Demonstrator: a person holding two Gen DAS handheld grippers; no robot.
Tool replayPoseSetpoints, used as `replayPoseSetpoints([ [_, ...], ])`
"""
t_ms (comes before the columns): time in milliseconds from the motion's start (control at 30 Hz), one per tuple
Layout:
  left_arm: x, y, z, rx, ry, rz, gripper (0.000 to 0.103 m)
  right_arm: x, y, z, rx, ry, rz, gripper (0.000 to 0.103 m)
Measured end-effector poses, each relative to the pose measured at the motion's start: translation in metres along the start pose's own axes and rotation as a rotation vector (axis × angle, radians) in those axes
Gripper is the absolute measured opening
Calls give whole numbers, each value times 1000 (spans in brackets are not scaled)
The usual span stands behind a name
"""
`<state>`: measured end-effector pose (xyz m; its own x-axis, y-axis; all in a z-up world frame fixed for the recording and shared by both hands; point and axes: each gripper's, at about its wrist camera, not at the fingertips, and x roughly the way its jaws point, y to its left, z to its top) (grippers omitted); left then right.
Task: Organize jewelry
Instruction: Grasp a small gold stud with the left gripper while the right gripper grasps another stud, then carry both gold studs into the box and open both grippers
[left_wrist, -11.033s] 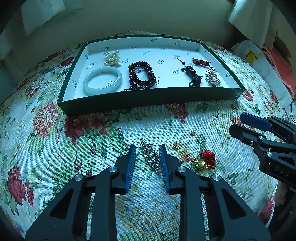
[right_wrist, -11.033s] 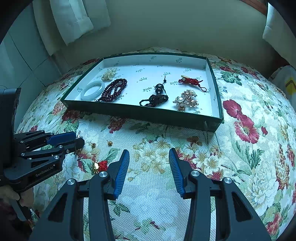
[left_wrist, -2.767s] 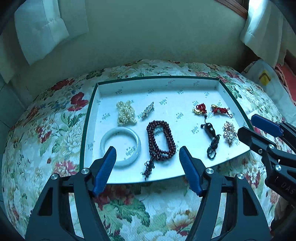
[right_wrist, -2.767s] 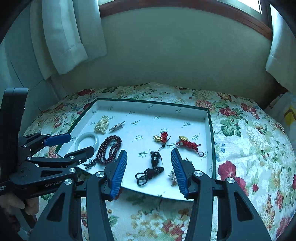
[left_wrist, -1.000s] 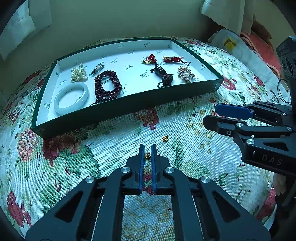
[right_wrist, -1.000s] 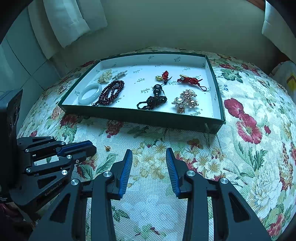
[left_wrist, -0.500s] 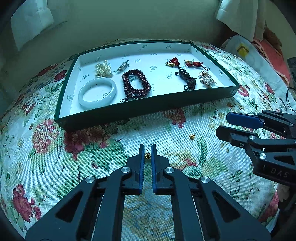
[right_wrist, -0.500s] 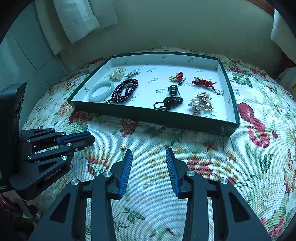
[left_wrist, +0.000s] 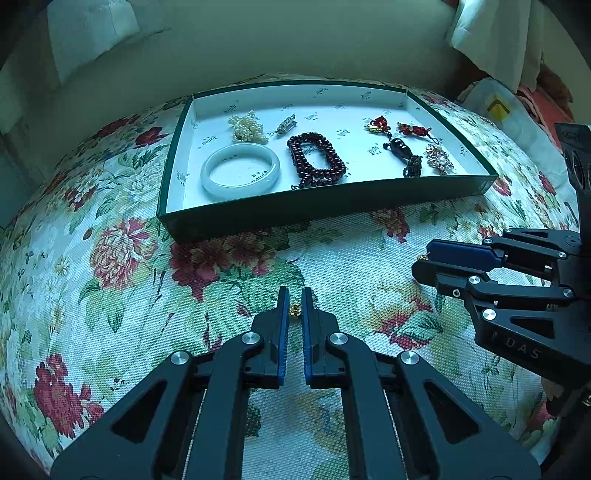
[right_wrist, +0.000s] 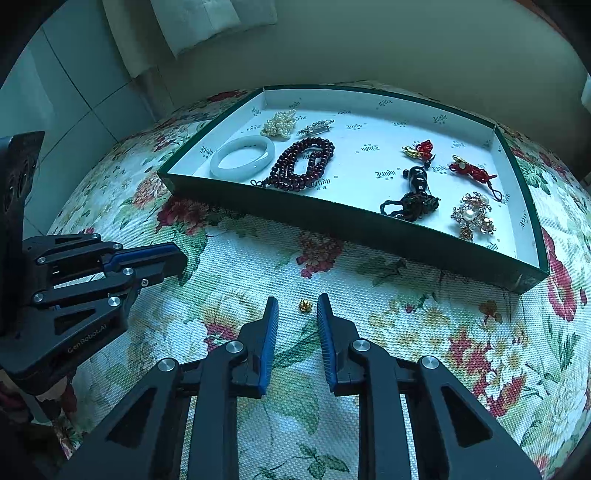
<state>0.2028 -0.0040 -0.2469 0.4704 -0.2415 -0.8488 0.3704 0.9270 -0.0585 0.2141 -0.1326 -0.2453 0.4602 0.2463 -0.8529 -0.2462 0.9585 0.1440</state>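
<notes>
A dark green tray (left_wrist: 325, 206) with a white floor stands on the floral cloth; it also shows in the right wrist view (right_wrist: 369, 225). My left gripper (left_wrist: 294, 301) is shut on a tiny gold earring (left_wrist: 294, 309), held above the cloth in front of the tray. My right gripper (right_wrist: 294, 308) is open and straddles a second gold earring (right_wrist: 305, 305) that lies on the cloth. The right gripper (left_wrist: 428, 260) also shows in the left wrist view, with a gold speck (left_wrist: 421, 257) at its tip.
In the tray lie a white bangle (left_wrist: 240, 173), a dark red bead bracelet (left_wrist: 316, 158), a pearl cluster (left_wrist: 248, 127), a silver clip (left_wrist: 286, 123), red tassel charms (left_wrist: 378, 123), a black pendant (left_wrist: 402, 149) and a crystal brooch (left_wrist: 439, 157). A wall stands behind.
My left gripper stays shut on the earring and has moved nearer the tray. My right gripper has moved left and down, so its fingers now straddle the second earring.
</notes>
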Motion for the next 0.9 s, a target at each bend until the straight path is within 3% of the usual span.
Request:
replayPoseSetpoints([
  [400, 3, 3, -1, -16, 2, -14, 6, 2, 1, 1, -19, -1, -25, 7],
  [900, 3, 3, -1, -16, 3, -11, 6, -5, -2, -6, -19, 0, -33, 6],
])
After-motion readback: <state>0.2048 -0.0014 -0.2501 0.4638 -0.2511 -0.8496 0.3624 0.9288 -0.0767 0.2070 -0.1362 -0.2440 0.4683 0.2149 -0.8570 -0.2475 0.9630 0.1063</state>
